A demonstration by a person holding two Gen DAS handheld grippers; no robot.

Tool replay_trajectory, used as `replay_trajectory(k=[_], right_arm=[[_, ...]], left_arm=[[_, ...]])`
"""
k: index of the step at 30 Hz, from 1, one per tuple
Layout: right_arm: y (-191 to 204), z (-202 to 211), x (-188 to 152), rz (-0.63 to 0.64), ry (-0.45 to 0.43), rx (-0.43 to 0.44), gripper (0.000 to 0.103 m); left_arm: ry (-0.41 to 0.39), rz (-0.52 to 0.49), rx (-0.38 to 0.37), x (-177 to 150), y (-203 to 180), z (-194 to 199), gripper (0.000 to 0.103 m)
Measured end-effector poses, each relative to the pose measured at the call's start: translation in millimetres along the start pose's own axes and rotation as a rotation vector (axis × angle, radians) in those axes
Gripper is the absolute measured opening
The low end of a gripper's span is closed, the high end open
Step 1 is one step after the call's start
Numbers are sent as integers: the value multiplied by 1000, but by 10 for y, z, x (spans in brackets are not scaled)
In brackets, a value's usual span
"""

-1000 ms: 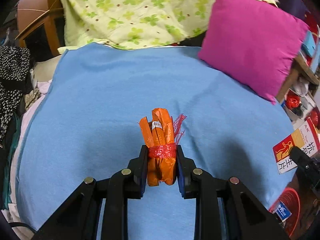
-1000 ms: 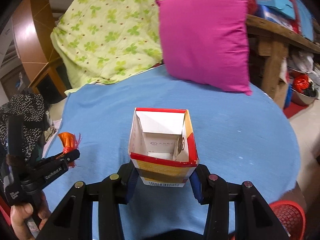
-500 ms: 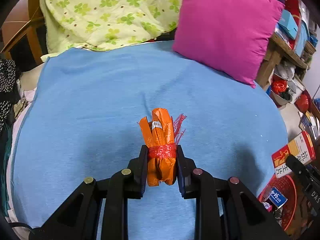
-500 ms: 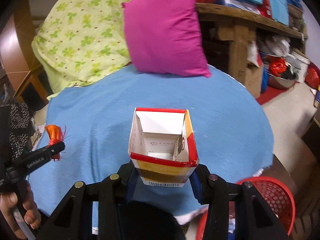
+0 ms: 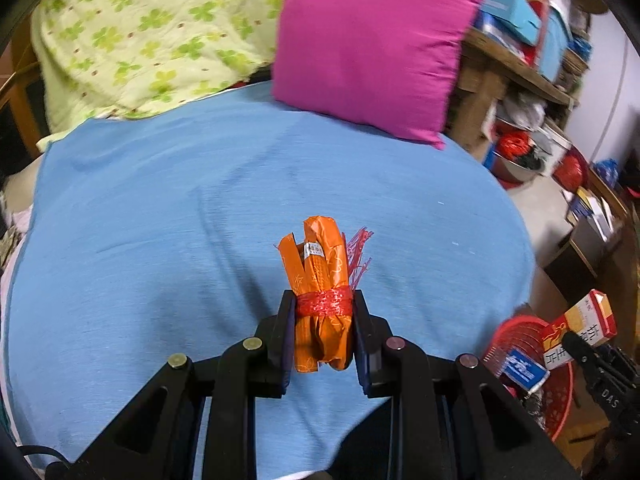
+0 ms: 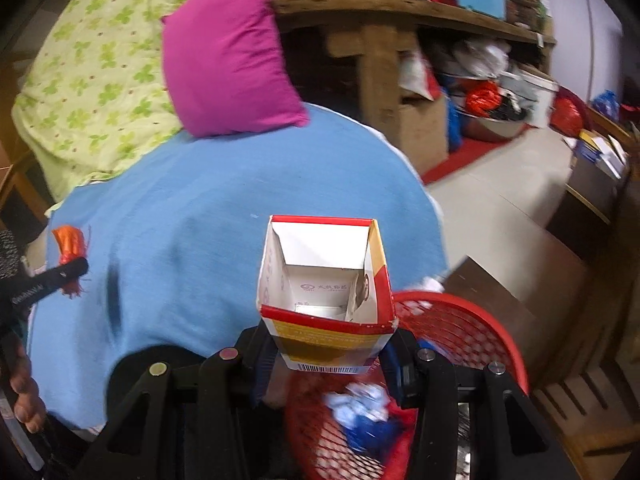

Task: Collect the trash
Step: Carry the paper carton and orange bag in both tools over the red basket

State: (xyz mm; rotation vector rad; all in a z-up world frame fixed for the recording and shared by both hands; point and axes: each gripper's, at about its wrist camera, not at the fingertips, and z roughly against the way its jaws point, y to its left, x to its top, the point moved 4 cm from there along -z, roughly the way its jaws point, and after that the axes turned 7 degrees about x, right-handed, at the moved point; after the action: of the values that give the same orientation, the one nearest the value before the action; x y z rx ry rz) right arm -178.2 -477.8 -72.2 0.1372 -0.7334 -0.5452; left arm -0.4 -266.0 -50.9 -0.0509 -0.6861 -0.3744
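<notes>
My left gripper [image 5: 322,330] is shut on an orange wrapper bundle [image 5: 320,276] tied with a red band, held above the blue sheet [image 5: 160,220]. My right gripper [image 6: 328,356] is shut on an open red, white and yellow carton [image 6: 326,280], which hangs over the rim of the red mesh basket [image 6: 460,332] on the floor. In the left wrist view the carton [image 5: 580,320] and the basket [image 5: 516,336] show at the lower right. In the right wrist view the left gripper [image 6: 70,272] with the orange bundle [image 6: 70,242] appears at the far left.
A magenta pillow [image 5: 372,40] and a green-patterned quilt [image 5: 140,32] lie at the back of the bed. A wooden shelf [image 6: 400,12] with boxes and bags stands to the right. The basket holds blue and white scraps [image 6: 360,404]. A hand [image 6: 20,384] grips the left tool.
Both grippers have swung to the right, keeping their loads. The right one has left the bed and now holds the carton over the red basket; the basket has come into the left wrist view.
</notes>
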Motion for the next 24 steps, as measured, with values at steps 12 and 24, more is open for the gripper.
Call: replay_trajectory(k=[12,24], right_arm=[[-478,146,-444,-73,69,-64,48],[-661,141,-721,-135,134,-65,48]], left_arm=[[-7,-130,-103,-102,-694,174,27],[15,-192,-151,-214,-1043,238,27]])
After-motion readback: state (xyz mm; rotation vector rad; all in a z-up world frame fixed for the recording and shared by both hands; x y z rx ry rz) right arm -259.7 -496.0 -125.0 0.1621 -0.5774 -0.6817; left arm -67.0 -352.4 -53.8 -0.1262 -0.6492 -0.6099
